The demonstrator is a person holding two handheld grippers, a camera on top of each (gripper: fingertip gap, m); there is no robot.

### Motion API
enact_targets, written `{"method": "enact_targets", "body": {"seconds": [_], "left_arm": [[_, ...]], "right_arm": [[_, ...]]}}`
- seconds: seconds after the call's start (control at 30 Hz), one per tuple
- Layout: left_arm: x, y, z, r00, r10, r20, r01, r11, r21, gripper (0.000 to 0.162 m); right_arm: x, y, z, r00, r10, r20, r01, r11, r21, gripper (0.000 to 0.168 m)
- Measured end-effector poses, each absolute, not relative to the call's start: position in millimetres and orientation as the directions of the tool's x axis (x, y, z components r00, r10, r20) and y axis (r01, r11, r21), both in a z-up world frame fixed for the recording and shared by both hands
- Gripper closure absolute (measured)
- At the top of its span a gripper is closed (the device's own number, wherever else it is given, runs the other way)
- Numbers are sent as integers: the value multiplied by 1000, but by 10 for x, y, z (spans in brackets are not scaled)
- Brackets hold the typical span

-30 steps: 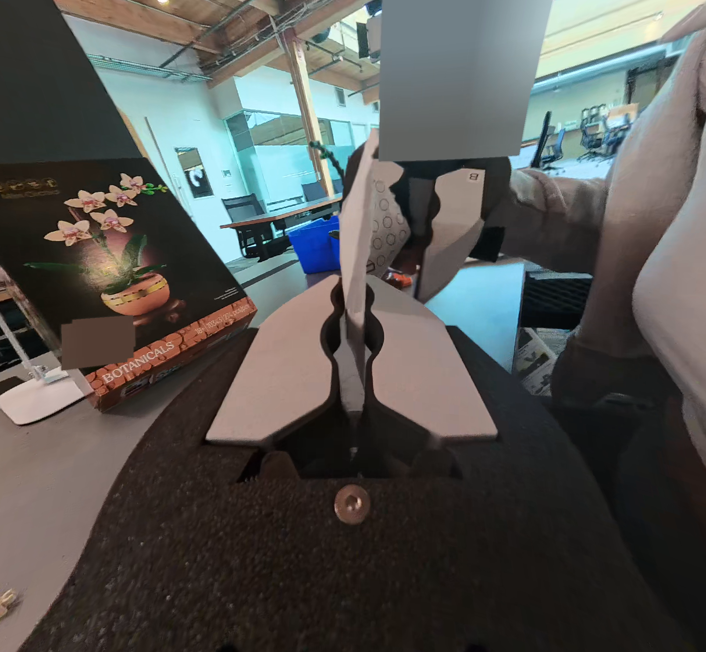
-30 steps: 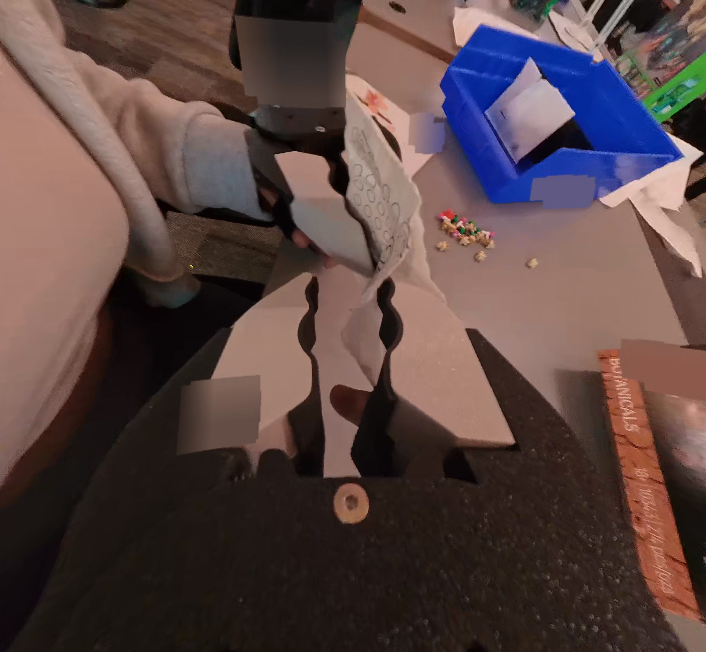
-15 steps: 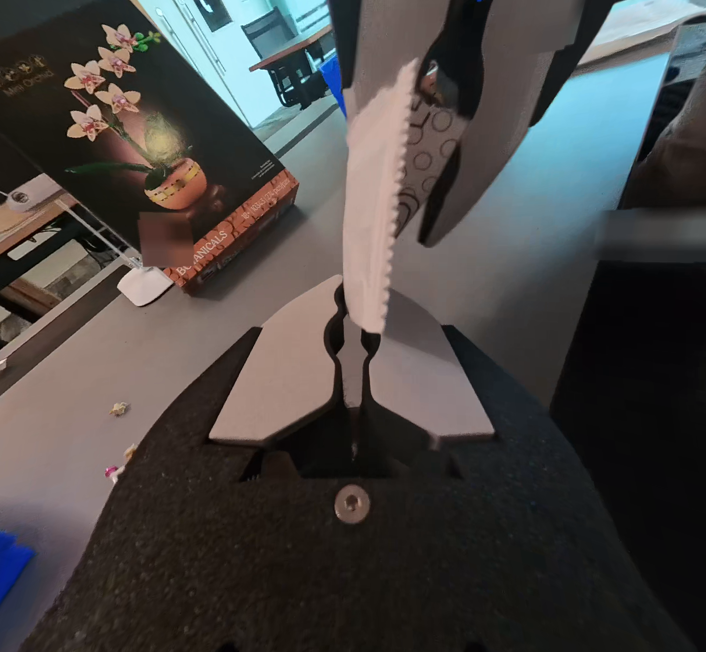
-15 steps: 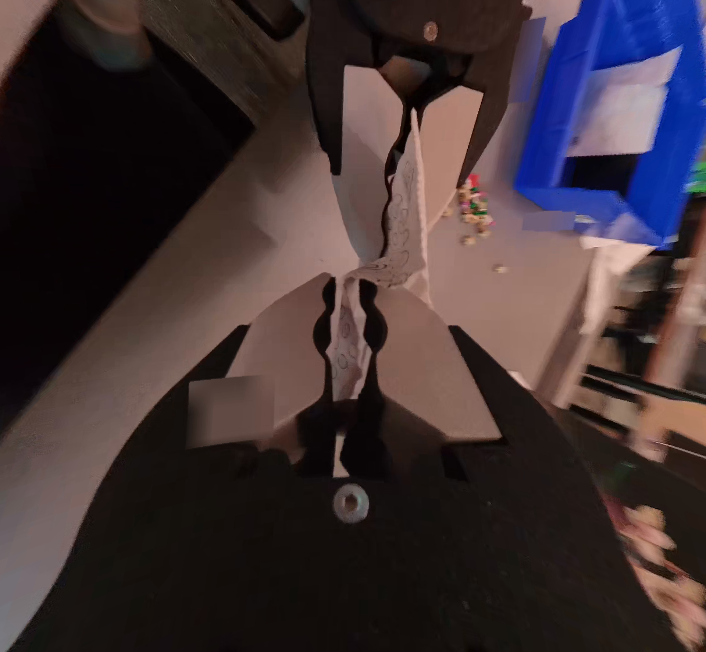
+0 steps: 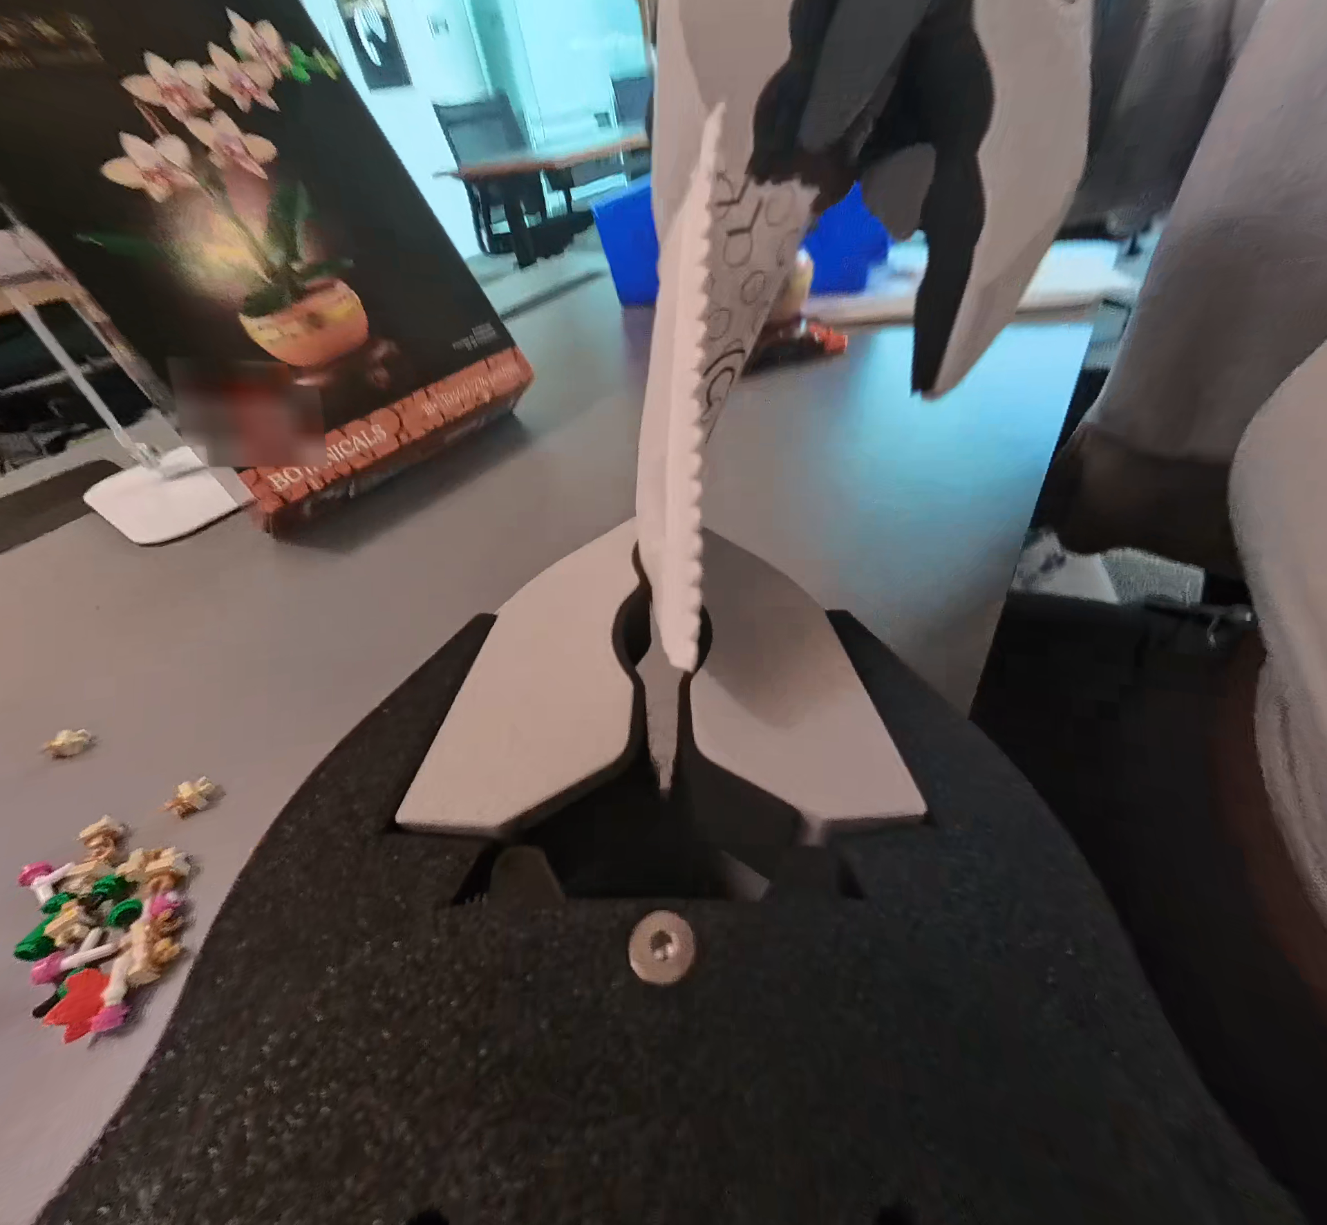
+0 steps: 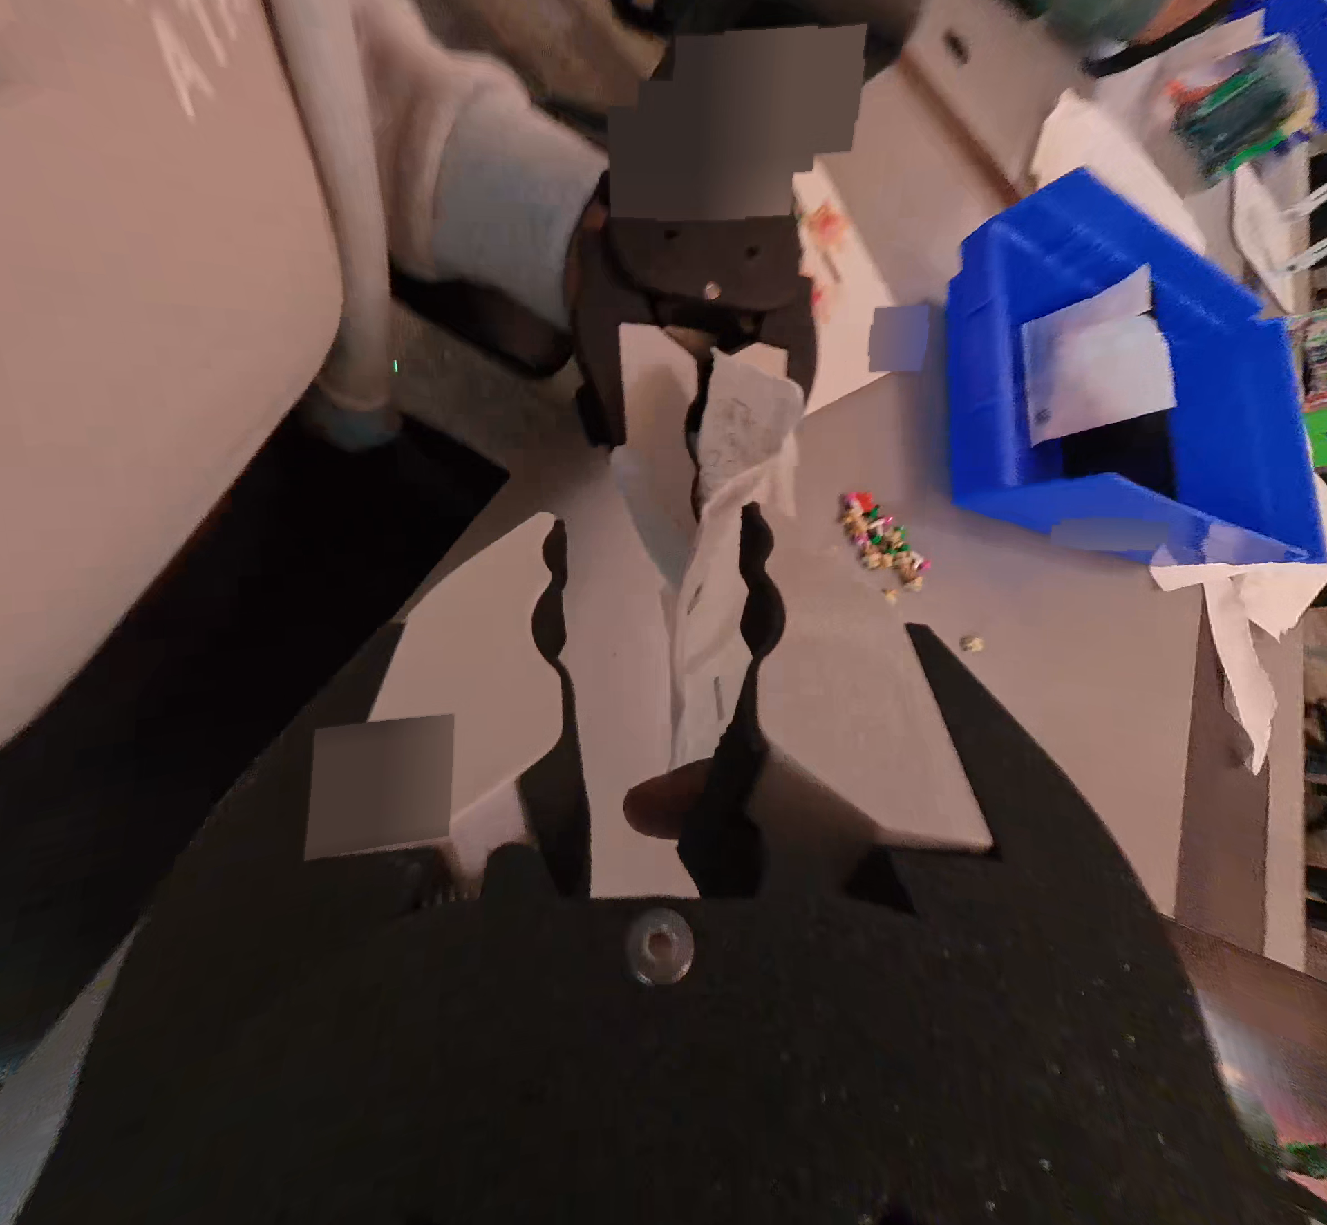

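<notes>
A white paper bag with a saw-tooth edge and a ring print hangs upright between the two grippers. My left gripper is shut on the bag's lower end. The right gripper shows above it with its fingers spread, and the bag lies against one finger. In the right wrist view my right gripper is open. The bag runs along the inside of its right finger. The left gripper faces it, pinched on the bag's far end.
A dark box with an orchid picture stands on the grey table beside a white stand base. A pile of small coloured bricks lies near a blue bin holding white paper. A person's sleeve is at the left. My right fingertips sit around 6 cm from my left ones.
Half a second ago the right gripper was pinched on the bag; its jaws have now opened wide. The left gripper has kept its grip. The brick pile has come into the left wrist view.
</notes>
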State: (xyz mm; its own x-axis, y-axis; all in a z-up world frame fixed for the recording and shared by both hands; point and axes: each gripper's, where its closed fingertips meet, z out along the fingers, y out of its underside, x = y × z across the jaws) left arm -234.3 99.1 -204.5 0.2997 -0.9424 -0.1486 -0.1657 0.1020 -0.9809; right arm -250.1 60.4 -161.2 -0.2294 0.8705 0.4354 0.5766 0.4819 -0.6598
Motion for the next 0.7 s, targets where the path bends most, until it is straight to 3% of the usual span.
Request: {"method": "enact_targets", "body": {"seconds": [0.07,0.2,0.27,0.37,0.5,0.7], "left_arm": [[-2421,1013,-1914,320,-940,-119,-80,99,-992,162],[-2745,1107,-1617,407,-911,-69,60,102,-993,162],[-2937,1172,-1543,472,-878,-75,85,131,-988,162],[-3141,1210,-1498,522,-850,-72,108,149,-983,162],[-3247,1219,-1561,521,-851,-60,98,130,-987,161],[-3303,1256,-1631,518,-854,-44,102,113,-988,161]], "right_arm": [[-2509,621,-1386,-194,897,397,512,438,-739,122],[-2525,806,-797,-67,965,254,234,262,-936,141],[-2541,1147,-782,34,986,166,160,158,-974,143],[-2655,1783,-1435,185,982,48,292,-8,-956,138],[-2883,2351,-2384,299,954,2,498,-154,-854,152],[-3080,2619,-2734,333,942,-43,561,-234,-794,148]]}}
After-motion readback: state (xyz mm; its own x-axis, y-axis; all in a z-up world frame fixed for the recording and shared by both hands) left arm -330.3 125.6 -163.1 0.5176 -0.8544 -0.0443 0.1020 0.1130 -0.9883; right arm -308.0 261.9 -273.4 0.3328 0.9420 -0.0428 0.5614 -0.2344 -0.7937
